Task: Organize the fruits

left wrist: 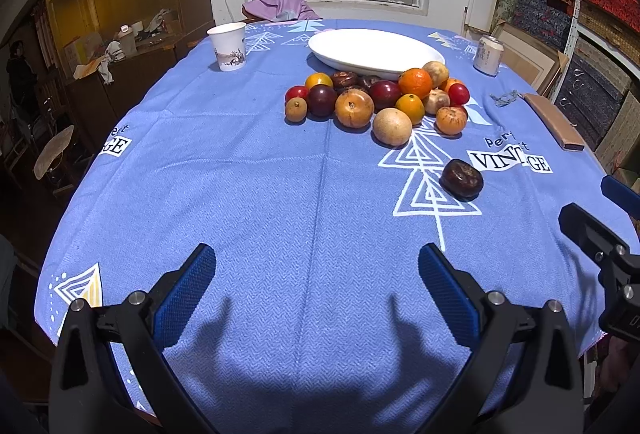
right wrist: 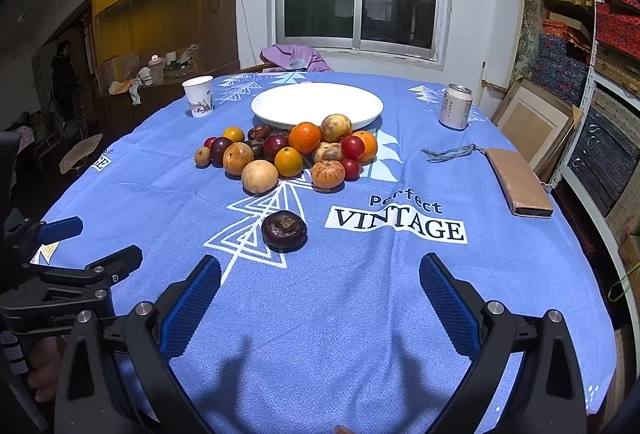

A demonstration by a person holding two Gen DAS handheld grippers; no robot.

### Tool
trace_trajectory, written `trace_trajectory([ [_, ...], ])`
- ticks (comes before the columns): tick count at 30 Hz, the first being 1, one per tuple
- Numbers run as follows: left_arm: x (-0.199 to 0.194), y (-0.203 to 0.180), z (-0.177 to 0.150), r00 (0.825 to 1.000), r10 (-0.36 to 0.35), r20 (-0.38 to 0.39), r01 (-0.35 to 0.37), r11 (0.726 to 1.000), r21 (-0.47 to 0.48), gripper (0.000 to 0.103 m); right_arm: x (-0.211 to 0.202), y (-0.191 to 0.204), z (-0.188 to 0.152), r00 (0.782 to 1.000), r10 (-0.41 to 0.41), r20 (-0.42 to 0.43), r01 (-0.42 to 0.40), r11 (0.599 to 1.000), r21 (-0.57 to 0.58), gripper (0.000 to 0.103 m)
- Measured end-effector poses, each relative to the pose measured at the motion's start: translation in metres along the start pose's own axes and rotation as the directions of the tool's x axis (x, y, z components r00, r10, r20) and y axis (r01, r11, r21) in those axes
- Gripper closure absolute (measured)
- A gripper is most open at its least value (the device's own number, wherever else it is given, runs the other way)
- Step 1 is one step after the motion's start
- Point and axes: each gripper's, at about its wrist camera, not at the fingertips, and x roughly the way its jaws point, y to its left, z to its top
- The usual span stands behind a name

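Observation:
A pile of fruits (left wrist: pixel 376 98) (right wrist: pixel 288 154), orange, red, dark purple and tan, lies on the blue tablecloth just in front of an empty white plate (left wrist: pixel 376 50) (right wrist: pixel 316 104). One dark brown fruit (left wrist: pixel 461 179) (right wrist: pixel 284 230) lies alone, nearer to me. My left gripper (left wrist: pixel 316 286) is open and empty, low over the cloth near the front edge. My right gripper (right wrist: pixel 320 290) is open and empty, with the lone dark fruit just ahead and left of its midline. Each gripper shows at the other view's edge: the right one (left wrist: pixel 608 234), the left one (right wrist: pixel 72 258).
A paper cup (left wrist: pixel 227 46) (right wrist: pixel 199 96) stands at the back left. A drink can (left wrist: pixel 488 55) (right wrist: pixel 455 107) stands at the back right. A tan wallet (left wrist: pixel 554 122) (right wrist: pixel 520 176) and a small blue tassel (right wrist: pixel 448 153) lie at the right. Shelves line the right wall.

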Motion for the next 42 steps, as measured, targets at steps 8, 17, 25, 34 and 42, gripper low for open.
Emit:
trace_trajectory([
  [8, 0.004, 0.001, 0.0, 1.0, 0.002, -0.004, -0.002, 1.0, -0.003, 0.004, 0.002, 0.001, -0.001, 1.0, 0.003, -0.003, -0.003, 1.0, -0.003, 0.003],
  [17, 0.009, 0.002, 0.0, 1.0, 0.014, -0.007, -0.014, 1.0, -0.008, 0.004, 0.007, 0.001, -0.002, 1.0, 0.008, -0.009, -0.008, 1.0, -0.008, 0.003],
  [25, 0.018, 0.009, 0.001, 1.0, 0.001, -0.011, -0.002, 0.999, -0.042, 0.004, 0.016, 0.005, -0.003, 1.0, 0.014, -0.013, -0.014, 1.0, -0.021, 0.003],
  [34, 0.031, 0.027, 0.008, 1.0, -0.015, 0.004, 0.016, 0.999, -0.041, 0.015, 0.06, 0.01, 0.008, 0.992, 0.061, -0.107, -0.065, 0.997, -0.036, 0.031],
  [42, 0.064, 0.054, 0.015, 0.996, -0.027, -0.088, 0.02, 0.997, -0.075, 0.036, 0.119, 0.017, 0.018, 0.963, 0.121, -0.242, -0.122, 0.992, 0.012, 0.051],
])
